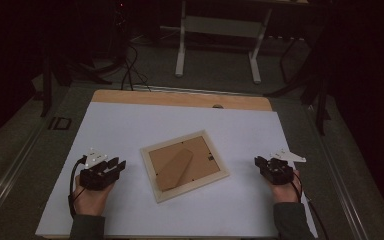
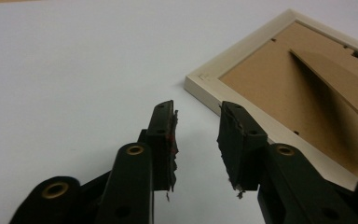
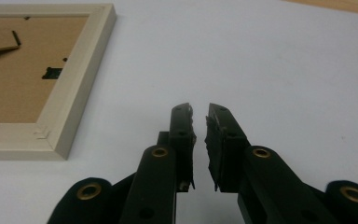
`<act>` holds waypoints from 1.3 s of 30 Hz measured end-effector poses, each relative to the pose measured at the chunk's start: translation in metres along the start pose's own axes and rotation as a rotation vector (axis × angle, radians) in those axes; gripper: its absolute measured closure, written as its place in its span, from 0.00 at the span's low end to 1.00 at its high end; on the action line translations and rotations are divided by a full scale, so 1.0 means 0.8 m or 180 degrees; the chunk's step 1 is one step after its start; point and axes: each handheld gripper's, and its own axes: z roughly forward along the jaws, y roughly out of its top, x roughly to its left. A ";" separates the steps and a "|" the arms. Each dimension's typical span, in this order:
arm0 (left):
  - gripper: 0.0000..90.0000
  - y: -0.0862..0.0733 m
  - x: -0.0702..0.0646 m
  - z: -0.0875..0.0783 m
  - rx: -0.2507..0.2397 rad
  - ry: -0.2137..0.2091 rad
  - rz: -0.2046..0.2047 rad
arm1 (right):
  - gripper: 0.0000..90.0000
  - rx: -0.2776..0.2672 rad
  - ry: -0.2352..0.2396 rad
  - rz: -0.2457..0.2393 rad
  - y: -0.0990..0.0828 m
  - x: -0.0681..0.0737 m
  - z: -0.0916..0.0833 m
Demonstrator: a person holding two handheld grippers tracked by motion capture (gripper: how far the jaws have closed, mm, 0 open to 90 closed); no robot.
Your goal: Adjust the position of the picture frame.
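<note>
- Your left gripper [image 2: 196,140] stood with its jaws apart and nothing between them, tips just short of the picture frame's [image 2: 279,126] near-left corner.
- Your right gripper [image 3: 199,140] had its jaws drawn nearly together, a thin gap left, gripping nothing; the frame [image 3: 74,88] lay off to its left.
- The frame [image 1: 184,165] lay face down mid-sheet on the white table cover [image 1: 130,125], turned askew, between your two grippers [image 1: 111,167] [image 1: 261,162] and apart from both.
- Judged light and stiff: pale wooden rim, brown fibreboard back, folded easel stand [image 1: 174,169]. Any glass underneath would be fragile.
- Best hold looked to be the rim, jaws across one edge; the stand seemed flimsy.
- You had no readable brand, label or writing.
</note>
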 end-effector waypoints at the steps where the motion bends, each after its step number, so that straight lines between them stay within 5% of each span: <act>1: 0.74 0.000 0.000 -0.001 -0.0010 0.0005 -0.0002 | 0.90 0.0000 0.0000 0.0000 0.000 0.000 0.000; 9: 0.74 0.003 -0.003 -0.003 -0.0018 0.0048 0.0072 | 0.89 -0.0043 0.0035 -0.0027 0.005 0.006 -0.002; 19: 0.77 0.012 -0.014 0.007 0.0079 -0.0121 0.0176 | 0.93 -0.0055 0.0120 -0.0081 0.010 0.019 0.004; 26: 0.81 0.015 -0.012 0.015 0.0107 -0.0224 0.0218 | 0.99 -0.0056 0.0207 -0.0273 0.017 0.041 0.009; 34: 0.99 0.007 -0.020 0.029 0.0170 -0.0239 0.0321 | 1.00 -0.0062 0.0307 -0.0358 0.026 0.055 0.018; 39: 1.00 0.002 -0.018 0.031 0.0169 -0.0205 0.0303 | 1.00 -0.0030 0.0363 -0.0359 0.019 0.058 0.023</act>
